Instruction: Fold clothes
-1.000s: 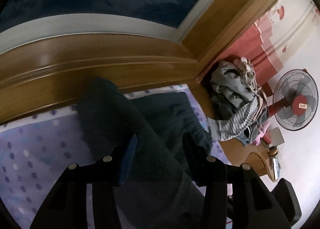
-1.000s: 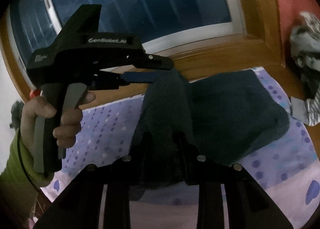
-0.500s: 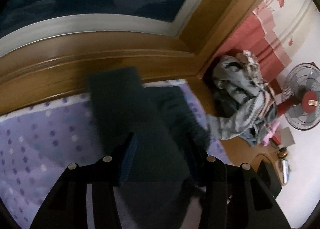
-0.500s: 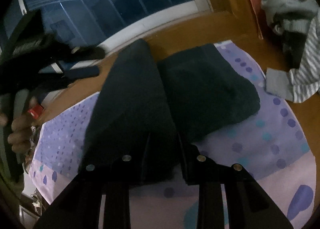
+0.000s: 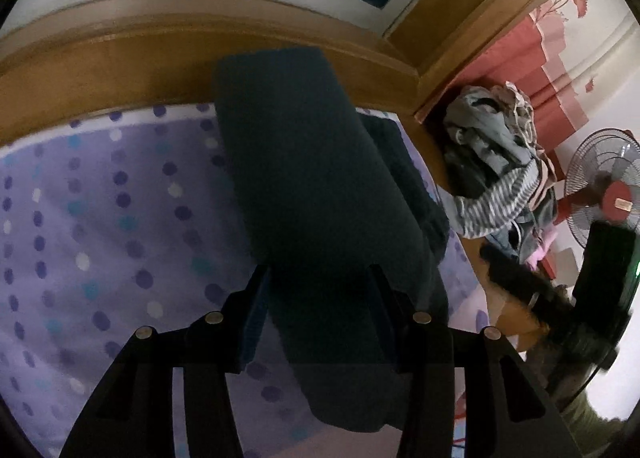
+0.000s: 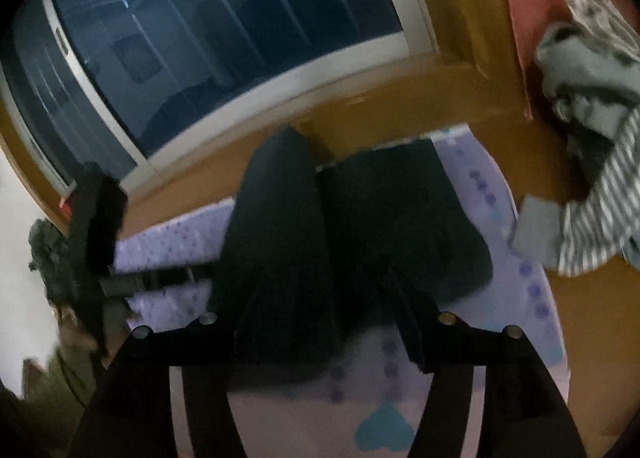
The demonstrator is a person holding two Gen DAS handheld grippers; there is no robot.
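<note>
Garment [image 5: 320, 194]: 1, dark, gripped by left tool [image 5: 318, 314]; right tool [image 6: 326, 322] opening around it.

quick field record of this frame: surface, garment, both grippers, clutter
surface: purple dotted sheet, wooden frame behind it
garment: dark cloth, one part raised between the grippers, the rest lying on the sheet
left gripper: jaws partly open, cloth between them; whether the pads press it is not clear
right gripper: jaws opening, cloth lying between them
clutter: clothes pile with a striped piece to the right, off the sheet; fan beyond it
window: dark glass behind the frame
</note>
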